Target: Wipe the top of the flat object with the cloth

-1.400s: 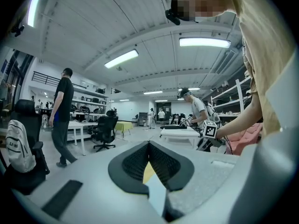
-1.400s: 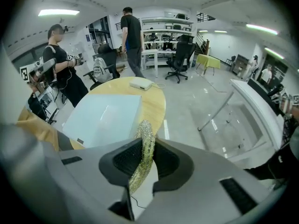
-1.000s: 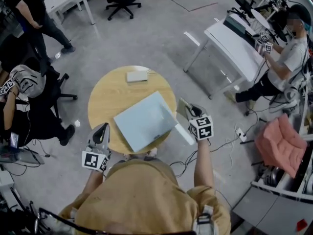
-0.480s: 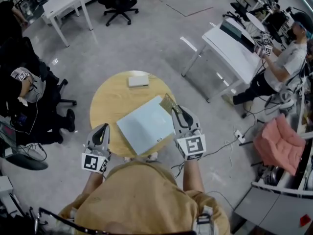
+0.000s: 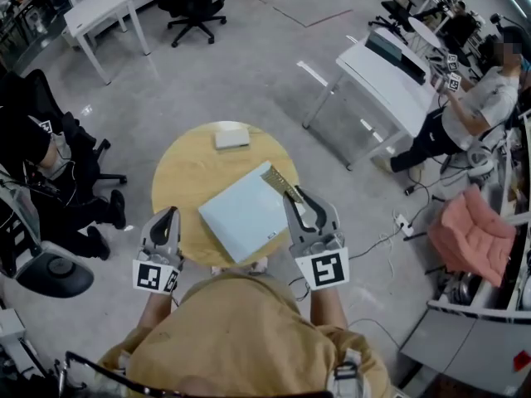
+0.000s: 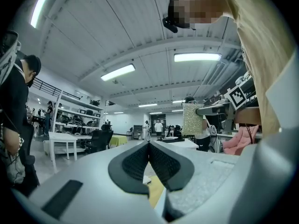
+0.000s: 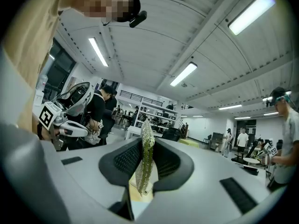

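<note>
Pre-wipe imo: cloth (image 5: pixel 279 180) pinched in right gripper (image 5: pixel 304 202) jaws by panel (image 5: pixel 243 215) corner, left gripper (image 5: pixel 165 219) jaws closed empty, cloth to be lowered flat next.

You have no word, number or brand here that can be read. The only print is the black-and-white square code on the left cube (image 5: pixel 156 275) of your left gripper (image 5: pixel 168 214), lower left, and on the right cube (image 5: pixel 323 269) of your right gripper (image 5: pixel 292 193), lower centre. A tiny dark mark by the flat object's (image 5: pixel 245 210) lower corner is too small to read.
</note>
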`<action>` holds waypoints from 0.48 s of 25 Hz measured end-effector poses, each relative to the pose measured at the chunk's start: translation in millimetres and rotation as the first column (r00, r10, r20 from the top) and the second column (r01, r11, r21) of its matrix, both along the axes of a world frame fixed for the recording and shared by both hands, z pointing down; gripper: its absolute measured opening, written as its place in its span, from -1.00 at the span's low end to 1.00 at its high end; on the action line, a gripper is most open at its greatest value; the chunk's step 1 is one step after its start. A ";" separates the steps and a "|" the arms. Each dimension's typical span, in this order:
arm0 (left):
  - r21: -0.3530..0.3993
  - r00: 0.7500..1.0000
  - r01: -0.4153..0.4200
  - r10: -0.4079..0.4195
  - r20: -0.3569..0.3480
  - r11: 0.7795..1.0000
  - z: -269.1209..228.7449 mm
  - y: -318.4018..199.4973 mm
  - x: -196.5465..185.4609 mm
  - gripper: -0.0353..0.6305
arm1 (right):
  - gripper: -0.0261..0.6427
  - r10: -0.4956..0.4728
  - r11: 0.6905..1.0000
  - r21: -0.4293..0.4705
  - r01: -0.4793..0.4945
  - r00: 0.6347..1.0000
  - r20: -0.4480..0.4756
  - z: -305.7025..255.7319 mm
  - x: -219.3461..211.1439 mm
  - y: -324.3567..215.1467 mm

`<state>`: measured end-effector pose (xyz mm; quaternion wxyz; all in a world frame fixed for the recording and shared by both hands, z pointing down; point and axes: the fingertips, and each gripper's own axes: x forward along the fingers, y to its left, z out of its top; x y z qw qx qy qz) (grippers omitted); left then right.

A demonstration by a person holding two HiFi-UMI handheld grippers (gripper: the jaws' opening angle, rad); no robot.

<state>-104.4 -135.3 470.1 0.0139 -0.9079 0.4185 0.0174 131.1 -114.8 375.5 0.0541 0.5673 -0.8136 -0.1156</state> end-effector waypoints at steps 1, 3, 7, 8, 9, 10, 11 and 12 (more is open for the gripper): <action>0.007 1.000 -0.004 0.004 -0.004 1.000 -2.9 0.3 -0.3 -0.88 | -0.75 0.002 1.000 0.006 -0.002 1.000 0.000 -3.3 -2.2 2.9; 0.018 1.000 -0.009 0.009 -0.008 1.000 -7.4 0.9 -1.7 -0.88 | -0.75 0.008 1.000 0.012 -0.008 1.000 0.002 -8.9 -5.2 7.7; 0.023 1.000 -0.016 0.016 -0.015 1.000 -13.4 1.5 -4.0 -0.88 | -0.75 0.019 1.000 0.021 -0.019 1.000 -0.009 -19.5 -8.0 14.5; 0.021 1.000 -0.017 0.018 -0.017 1.000 -14.4 1.4 -5.1 -0.88 | -0.75 0.022 1.000 0.021 -0.022 1.000 -0.012 -21.0 -9.4 15.5; 0.020 1.000 -0.019 0.020 -0.018 1.000 -15.0 1.2 -6.3 -0.88 | -0.75 0.025 0.999 0.020 -0.025 1.000 -0.015 -22.0 -11.2 16.3; 0.019 1.000 -0.021 0.022 -0.020 1.000 -15.5 1.0 -7.6 -0.88 | -0.75 0.028 0.999 0.017 -0.028 0.999 -0.017 -22.2 -13.1 17.2; 0.019 0.999 -0.023 0.024 -0.021 1.000 -15.7 1.3 -8.4 -0.88 | -0.75 0.030 0.999 0.014 -0.029 0.999 -0.021 -21.9 -14.9 18.5; 0.019 0.999 -0.025 0.026 -0.023 1.000 -15.8 1.9 -8.9 -0.88 | -0.75 0.030 0.999 0.013 -0.030 0.999 -0.025 -21.5 -16.6 20.2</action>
